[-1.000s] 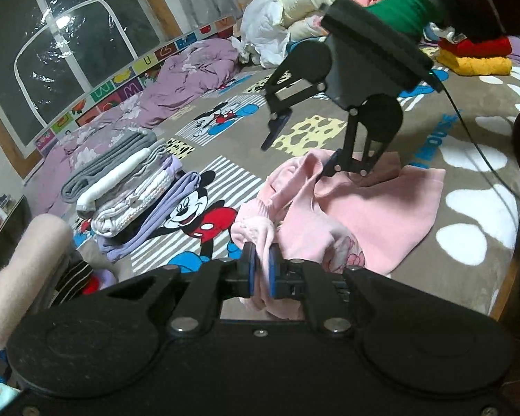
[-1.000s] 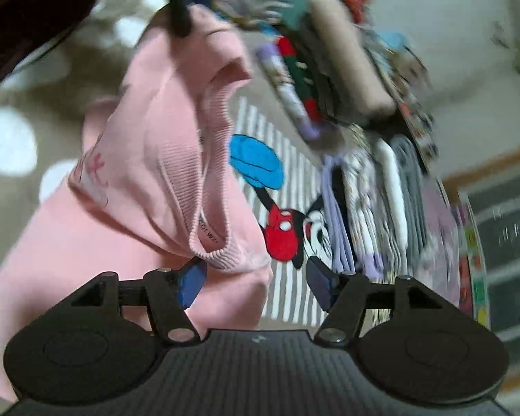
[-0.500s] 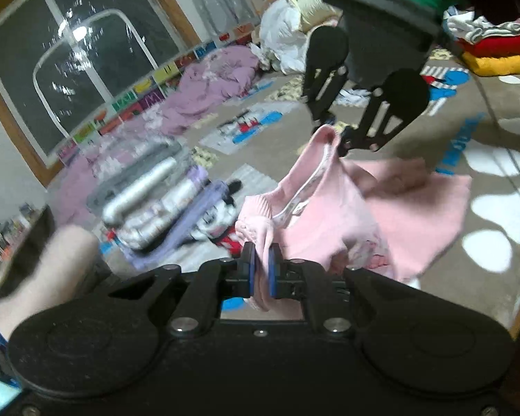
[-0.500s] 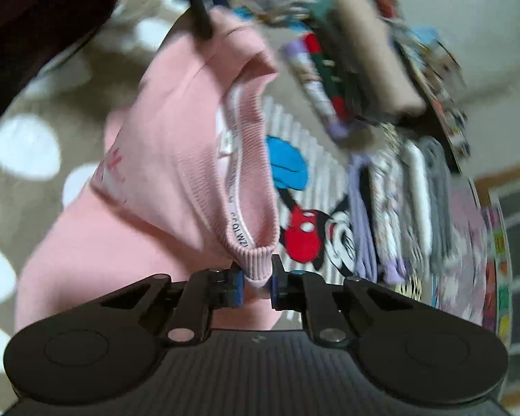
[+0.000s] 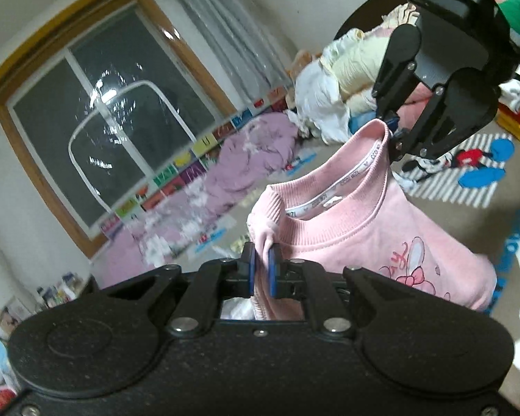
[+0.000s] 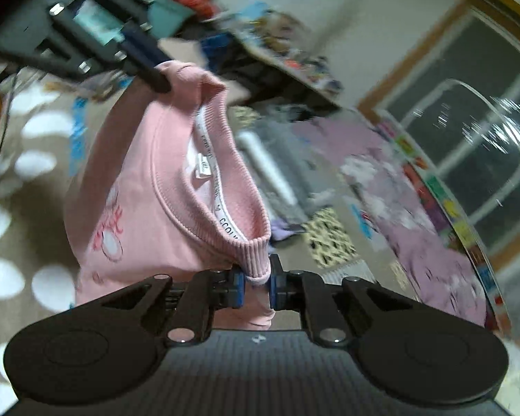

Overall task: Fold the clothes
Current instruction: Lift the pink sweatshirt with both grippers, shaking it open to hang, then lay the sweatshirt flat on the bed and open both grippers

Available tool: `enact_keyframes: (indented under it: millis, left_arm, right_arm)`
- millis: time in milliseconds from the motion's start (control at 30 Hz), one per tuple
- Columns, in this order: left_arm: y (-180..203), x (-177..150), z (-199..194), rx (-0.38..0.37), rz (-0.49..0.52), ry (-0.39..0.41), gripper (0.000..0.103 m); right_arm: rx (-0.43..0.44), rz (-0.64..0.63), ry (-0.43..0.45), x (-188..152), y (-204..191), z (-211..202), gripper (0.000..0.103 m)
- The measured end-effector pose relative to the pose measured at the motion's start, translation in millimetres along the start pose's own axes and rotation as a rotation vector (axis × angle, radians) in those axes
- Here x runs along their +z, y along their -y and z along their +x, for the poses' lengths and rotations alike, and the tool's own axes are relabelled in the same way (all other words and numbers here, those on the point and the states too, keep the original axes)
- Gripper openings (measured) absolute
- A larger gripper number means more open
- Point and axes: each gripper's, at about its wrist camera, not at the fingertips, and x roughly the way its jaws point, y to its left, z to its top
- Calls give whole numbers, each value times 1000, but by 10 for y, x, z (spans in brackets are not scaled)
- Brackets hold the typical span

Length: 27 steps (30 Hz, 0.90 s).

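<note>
A pink sweatshirt (image 5: 381,228) with a cartoon print hangs in the air, stretched between both grippers by its neckline. My left gripper (image 5: 261,270) is shut on one side of the ribbed collar. In the left wrist view my right gripper (image 5: 393,131) pinches the far side of the collar, up and to the right. In the right wrist view the right gripper (image 6: 254,277) is shut on the collar rib of the sweatshirt (image 6: 149,208), and the left gripper (image 6: 156,81) grips the opposite end at the upper left.
A brown blanket with white spots (image 6: 3,277) lies below. A purple quilt (image 5: 256,152) runs under the dark window (image 5: 114,131). A heap of unfolded clothes (image 5: 332,79) sits at the back. Folded stacks (image 6: 277,173) appear blurred beyond the sweatshirt.
The right gripper closed on the collar, having stood open a second ago. Both grippers then rose, lifting the sweatshirt off the blanket and spreading its neckline.
</note>
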Motion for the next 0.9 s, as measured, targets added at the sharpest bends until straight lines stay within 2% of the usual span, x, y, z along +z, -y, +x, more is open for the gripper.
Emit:
enact_keyframes:
  millis: [233,400,733,900]
  left_arm:
    - [-275,320,185,30,0,21,6]
    - [-312,436,390,37,68,17,6]
    - [-307,358,1029,58,145,-42,6]
    - [-230,293,1409,128,194,-31,6]
  right_arm:
    - [-82,185,3,-18,606,-141,6]
    - [-54,252,19,-57,886,13,5]
    - [-133,318,12,-165,1207,449,5]
    - [-216,350,20,-222,1346,690,5]
